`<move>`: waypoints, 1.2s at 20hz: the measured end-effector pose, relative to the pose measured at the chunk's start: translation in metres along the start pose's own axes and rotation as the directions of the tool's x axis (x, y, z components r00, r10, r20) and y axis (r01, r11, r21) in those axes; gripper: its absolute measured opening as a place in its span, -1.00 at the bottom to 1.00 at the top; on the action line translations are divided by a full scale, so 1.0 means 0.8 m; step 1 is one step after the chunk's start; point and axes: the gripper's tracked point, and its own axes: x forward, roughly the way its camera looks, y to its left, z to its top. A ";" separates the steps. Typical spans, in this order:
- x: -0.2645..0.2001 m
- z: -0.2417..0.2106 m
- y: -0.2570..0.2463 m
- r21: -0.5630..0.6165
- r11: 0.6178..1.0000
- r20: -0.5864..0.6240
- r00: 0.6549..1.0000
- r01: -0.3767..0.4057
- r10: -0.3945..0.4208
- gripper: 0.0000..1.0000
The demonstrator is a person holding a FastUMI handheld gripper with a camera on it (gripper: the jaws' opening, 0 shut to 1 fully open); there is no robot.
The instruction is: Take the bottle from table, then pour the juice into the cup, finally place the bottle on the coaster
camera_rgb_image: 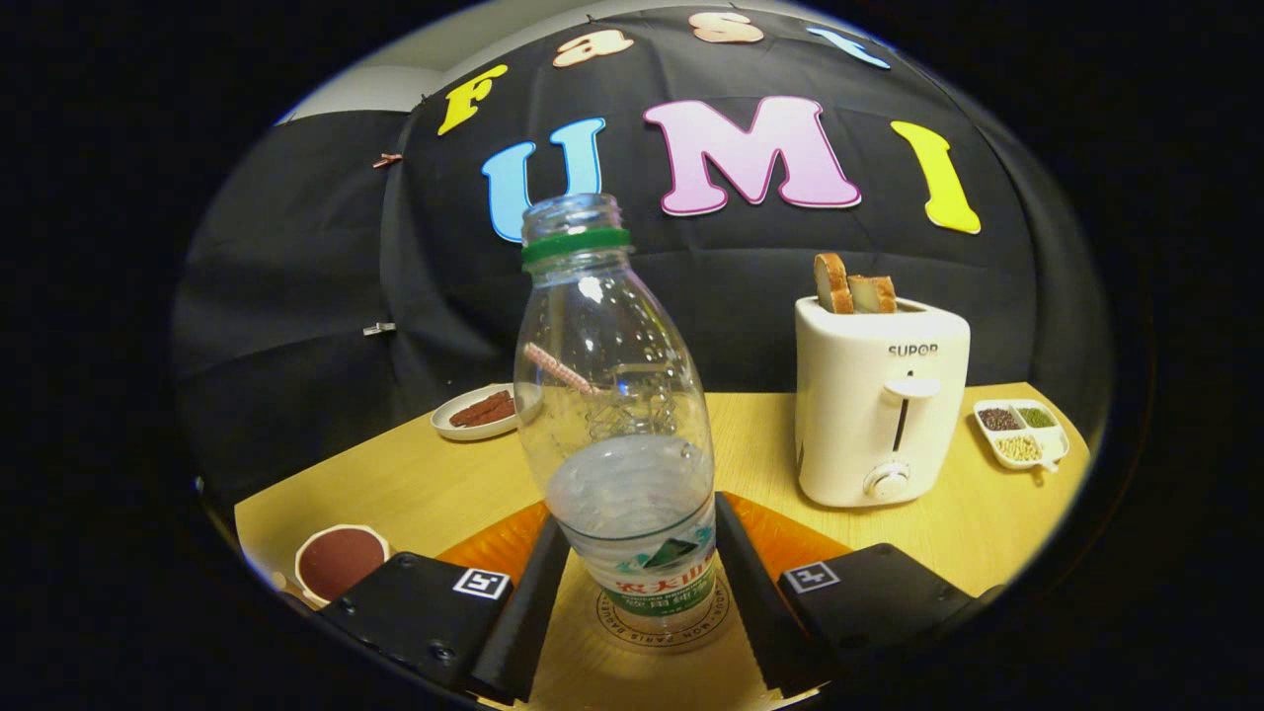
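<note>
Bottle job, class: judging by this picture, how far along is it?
Nearly finished. The cup already holds dark liquid, so pouring looks done. The bottle stands upright on the coaster, between the tongs, whose fingers flank it; whether they press it is unclear. Remaining: let go and withdraw.

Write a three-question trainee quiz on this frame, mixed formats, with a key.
1. True or false: the bottle has its cap on.
2. Multiple choice: what is the bottle's base standing on? A) the small plate B) the round coaster C) the toaster
3. Short answer: how do the tool's fingers sit relative to the bottle, and what stands up out of the toaster?

Key
1. False: the neck is open, with just a green ring below it.
2. B
3. One finger flanks each side of the bottle's lower body, close against it; firm contact is hard to confirm. Bread slices stand up out of the toaster.
</note>
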 end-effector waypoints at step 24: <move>-0.160 0.112 0.030 -0.056 0.996 0.035 0.997 0.064 -0.062 0.97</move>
